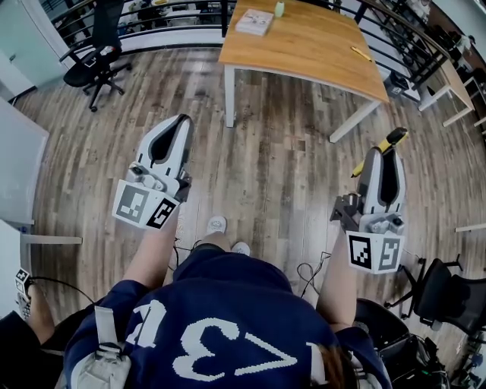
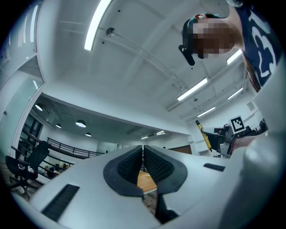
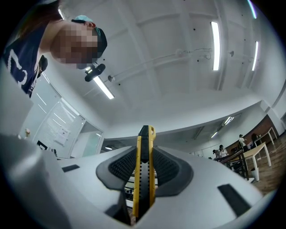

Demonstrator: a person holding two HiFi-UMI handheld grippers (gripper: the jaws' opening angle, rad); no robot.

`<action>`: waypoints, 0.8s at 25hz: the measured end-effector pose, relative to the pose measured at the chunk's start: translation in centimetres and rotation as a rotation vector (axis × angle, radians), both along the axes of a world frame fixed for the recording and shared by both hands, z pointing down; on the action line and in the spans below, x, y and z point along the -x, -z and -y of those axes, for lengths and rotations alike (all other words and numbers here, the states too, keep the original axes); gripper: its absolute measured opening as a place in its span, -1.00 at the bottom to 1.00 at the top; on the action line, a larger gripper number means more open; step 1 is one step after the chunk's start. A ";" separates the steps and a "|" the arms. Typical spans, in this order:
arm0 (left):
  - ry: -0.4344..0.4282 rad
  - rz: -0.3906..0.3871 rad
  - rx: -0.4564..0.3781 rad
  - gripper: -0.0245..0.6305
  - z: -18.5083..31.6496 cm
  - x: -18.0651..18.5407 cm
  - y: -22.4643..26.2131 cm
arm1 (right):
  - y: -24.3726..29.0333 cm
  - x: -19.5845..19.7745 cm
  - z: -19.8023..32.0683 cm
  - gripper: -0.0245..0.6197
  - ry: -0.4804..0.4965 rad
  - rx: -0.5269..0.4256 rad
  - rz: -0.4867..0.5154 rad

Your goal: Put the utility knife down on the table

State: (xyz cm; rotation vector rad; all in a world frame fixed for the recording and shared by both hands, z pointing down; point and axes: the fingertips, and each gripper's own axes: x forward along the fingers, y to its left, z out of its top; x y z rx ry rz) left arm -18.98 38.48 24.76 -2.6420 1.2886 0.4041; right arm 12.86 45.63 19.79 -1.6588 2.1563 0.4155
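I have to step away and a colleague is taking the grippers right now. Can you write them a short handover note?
Left gripper: jaws together, nothing between them, held over the floor.
Right gripper: jaws shut on the yellow utility knife, whose end sticks out past the jaw tips.
Table: wooden top, ahead of the person across a stretch of floor. A book lies at its far side, and the near part is bare.
Done: the knife is in the grip.
Left: walk to the table, lower the knife onto a bare part of the top, and open the right jaws.
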 end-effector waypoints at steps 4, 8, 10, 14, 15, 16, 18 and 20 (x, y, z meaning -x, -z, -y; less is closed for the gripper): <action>0.002 0.007 0.003 -0.85 -0.1 0.2 -0.2 | -0.1 0.5 0.0 -0.53 0.003 -0.004 -0.003; 0.014 0.012 0.014 -0.85 0.8 0.8 -0.5 | -0.4 1.4 1.4 -0.53 0.020 0.006 0.000; 0.019 0.011 0.019 -0.85 1.7 1.1 -0.7 | -0.5 1.8 2.4 -0.53 0.027 0.012 -0.003; 0.016 0.004 0.027 -0.85 4.8 1.1 -1.1 | -0.7 1.9 5.5 -0.53 0.027 0.018 -0.003; 0.015 0.002 0.028 -0.85 5.8 1.1 -1.2 | -0.6 1.9 6.4 -0.53 0.025 0.017 -0.003; 0.014 0.000 0.028 -0.85 6.9 1.0 -1.1 | -0.5 1.9 7.5 -0.53 0.024 0.015 -0.004; 0.012 -0.007 0.027 -0.85 9.5 1.0 -0.9 | -0.2 2.0 10.1 -0.53 0.025 0.014 -0.007; 0.011 -0.012 0.024 -0.85 12.4 1.2 -0.6 | 0.2 2.2 12.9 -0.53 0.027 0.014 -0.011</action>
